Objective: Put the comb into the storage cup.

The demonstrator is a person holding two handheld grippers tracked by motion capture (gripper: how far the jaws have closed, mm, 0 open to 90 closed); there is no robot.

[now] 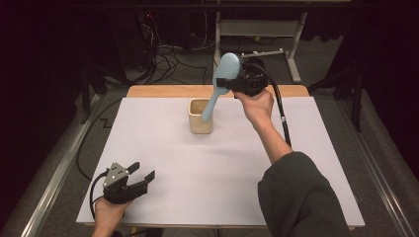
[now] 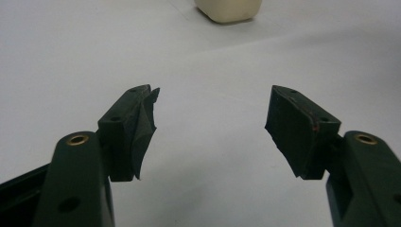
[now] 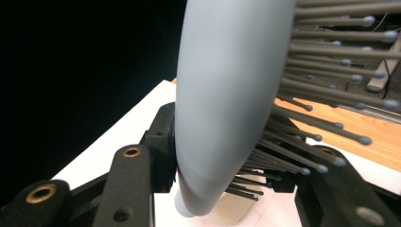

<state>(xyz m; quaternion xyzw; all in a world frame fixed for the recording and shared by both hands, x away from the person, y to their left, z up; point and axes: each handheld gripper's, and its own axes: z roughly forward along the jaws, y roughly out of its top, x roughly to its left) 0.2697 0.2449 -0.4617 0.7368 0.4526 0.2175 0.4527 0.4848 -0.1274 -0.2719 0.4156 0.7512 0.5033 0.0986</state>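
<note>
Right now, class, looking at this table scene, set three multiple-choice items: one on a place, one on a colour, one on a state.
1. Where is the cream square cup?
A. near the table's far middle
B. near corner
C. on the floor

2. What colour is the plastic paddle hairbrush?
A. red
B. pale blue
C. green

3. How is the left claw?
A. shut on the cup
B. open, holding nothing
C. shut on the brush

Answers: 1 A, the high view shows it there; 2 B, its back is pale blue; 3 B, its jaws gape over bare white tabletop.
</note>
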